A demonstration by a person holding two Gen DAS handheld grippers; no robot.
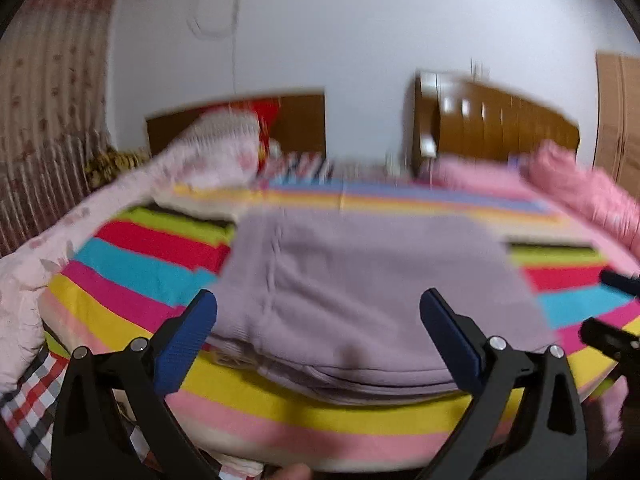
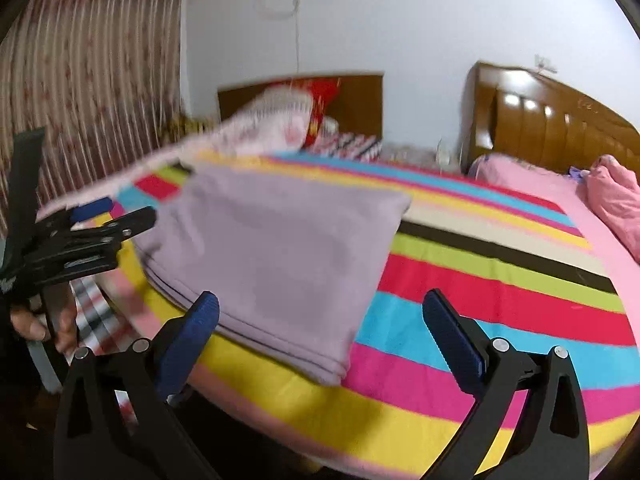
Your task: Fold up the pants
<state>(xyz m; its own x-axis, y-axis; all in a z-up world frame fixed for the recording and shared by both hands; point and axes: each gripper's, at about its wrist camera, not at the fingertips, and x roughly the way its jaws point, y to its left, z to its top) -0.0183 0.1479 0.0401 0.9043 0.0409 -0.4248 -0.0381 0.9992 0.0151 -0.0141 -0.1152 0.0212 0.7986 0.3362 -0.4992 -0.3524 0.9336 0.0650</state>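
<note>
Folded lilac pants point(image 1: 360, 292) lie on the striped bed point(image 2: 500, 304). Both grippers' fingers point(image 1: 188, 344) point(image 2: 452, 344) are spread, empty. Smooth stacked edges gently.

left gripper point(image 1: 318, 312): fingers spread wide, empty | right gripper point(image 2: 320, 314): fingers spread wide, empty

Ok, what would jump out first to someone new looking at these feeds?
The bright rainbow-striped bedspread fills both views. On its near edge lies the lilac knit pants, folded into a layered rectangle. Both grippers, left and right, hover open before it, holding nothing.
</note>
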